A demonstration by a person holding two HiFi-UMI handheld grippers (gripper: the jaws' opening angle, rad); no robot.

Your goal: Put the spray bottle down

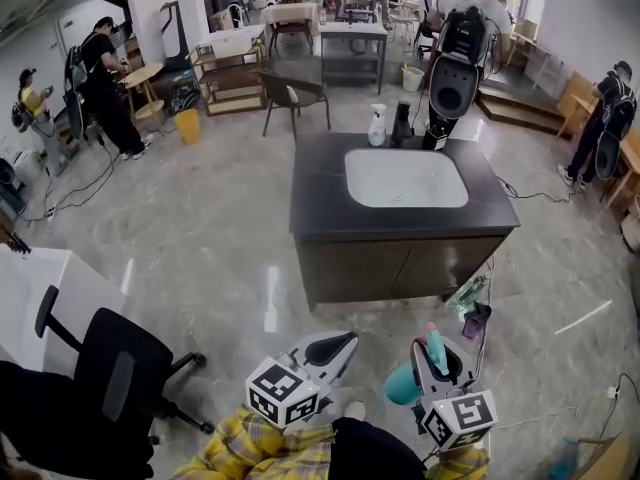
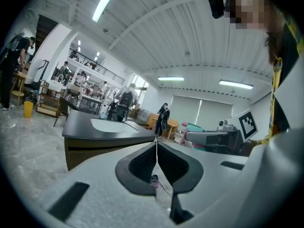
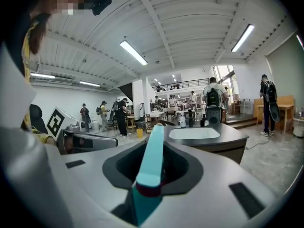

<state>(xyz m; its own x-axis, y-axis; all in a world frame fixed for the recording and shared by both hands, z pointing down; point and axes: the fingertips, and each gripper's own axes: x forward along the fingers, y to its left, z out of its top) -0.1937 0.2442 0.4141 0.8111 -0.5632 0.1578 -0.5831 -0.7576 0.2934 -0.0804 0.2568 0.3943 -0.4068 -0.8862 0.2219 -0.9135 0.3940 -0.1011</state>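
Mid-carry, it seems — the right hand-held gripper (image 1: pixel 437 353) clamps the spray bottle (image 3: pixel 151 165), the left hand-held gripper (image 2: pixel 156 144) is closed and empty; next, lower it onto the far worktop (image 1: pixel 320 200).

White bottle (image 1: pixel 377 125) stands on the dark counter (image 1: pixel 318 193).

On my feed the spray bottle (image 3: pixel 152 156) reads teal, pale turquoise along the top and deeper below, with a dark red band between. The right tongs (image 1: pixel 432 348) and left tongs (image 2: pixel 156 146) are pale grey with black textured pads; each marker cube (image 1: pixel 283 393) shows black squares on white. The counter (image 1: pixel 320 203) is near-black on top, dark brown in front, its sink basin (image 1: pixel 405 178) white. The floor (image 1: pixel 200 228) is glossy grey, the sleeve (image 1: pixel 235 448) yellow plaid, the office chair (image 1: pixel 110 378) black.
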